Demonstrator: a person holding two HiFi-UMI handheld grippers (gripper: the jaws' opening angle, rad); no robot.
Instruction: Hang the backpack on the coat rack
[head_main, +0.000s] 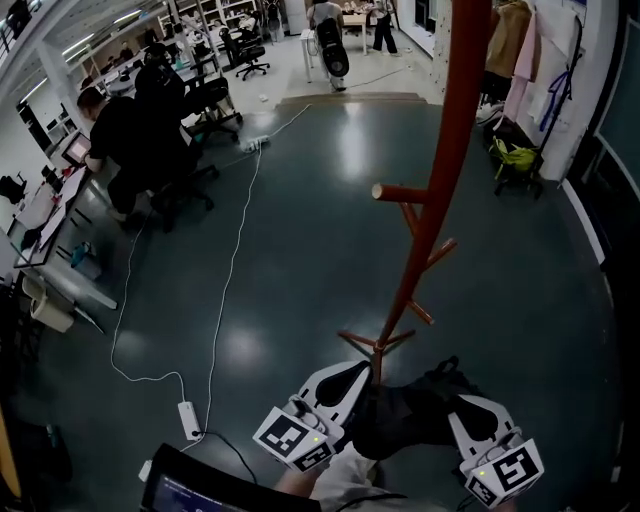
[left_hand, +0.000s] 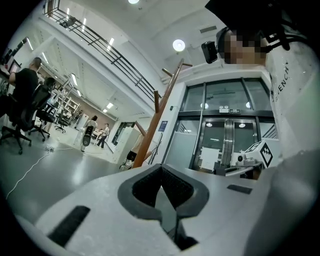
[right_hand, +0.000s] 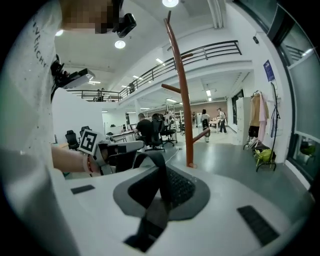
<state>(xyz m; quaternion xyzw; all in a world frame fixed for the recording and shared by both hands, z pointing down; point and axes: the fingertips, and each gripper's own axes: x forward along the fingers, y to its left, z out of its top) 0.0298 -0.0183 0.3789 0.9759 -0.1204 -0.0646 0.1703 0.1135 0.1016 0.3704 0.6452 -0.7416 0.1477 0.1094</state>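
The black backpack (head_main: 415, 408) hangs low between my two grippers, close in front of me. My right gripper (right_hand: 161, 187) is shut on its black strap (right_hand: 159, 175), which loops up out of the jaws. My left gripper (left_hand: 162, 192) is shut too, with only a thin strip of the backpack pinched edge-on between its pads; in the head view its tip (head_main: 352, 385) touches the bag. The red-brown coat rack (head_main: 440, 170) stands just beyond the bag, with its base (head_main: 376, 345) right ahead and pegs (head_main: 398, 193) up its pole. The pole (right_hand: 183, 95) rises straight ahead in the right gripper view.
A white cable (head_main: 232, 262) and power strip (head_main: 189, 420) lie on the green floor to the left. People sit at desks (head_main: 120, 140) at the far left. Coats and a yellow-green bag (head_main: 513, 155) hang on a stand at the right wall. A laptop (head_main: 200, 490) is near my left.
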